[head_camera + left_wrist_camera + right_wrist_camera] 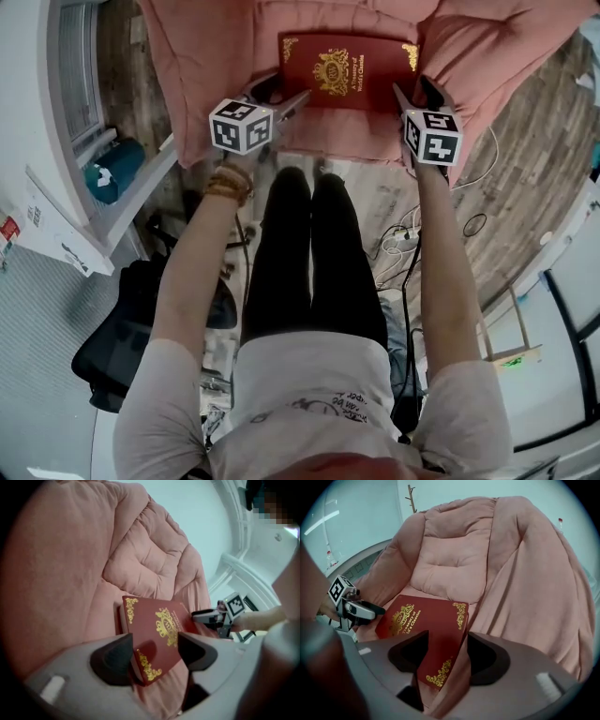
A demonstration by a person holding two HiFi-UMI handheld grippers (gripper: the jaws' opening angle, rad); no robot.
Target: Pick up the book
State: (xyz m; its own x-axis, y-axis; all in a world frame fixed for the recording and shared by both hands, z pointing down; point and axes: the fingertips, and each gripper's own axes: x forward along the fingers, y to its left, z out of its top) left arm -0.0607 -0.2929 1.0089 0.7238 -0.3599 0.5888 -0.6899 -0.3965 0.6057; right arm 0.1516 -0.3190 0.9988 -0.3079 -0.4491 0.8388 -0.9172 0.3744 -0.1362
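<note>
Approach step: left gripper point(281, 97) & right gripper point(417, 94) unclenched, straddling the book's point(349, 70) near corners, no squeeze yet. Next, prob. — clamp both edges, lift evenly off pink chair point(211, 56).

**Both tongs open**

The left arm point(192, 272) and right arm point(441, 272) stretch forward side by side. The left tongs point(289, 94) and right tongs point(412, 89) tilt downward, tips angled slightly inward, each with jaws apart.

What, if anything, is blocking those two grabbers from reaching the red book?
Nothing visible. The book lies uncovered on the pink chair, and the left gripper and right gripper, both open, are already at its two near corners.
</note>
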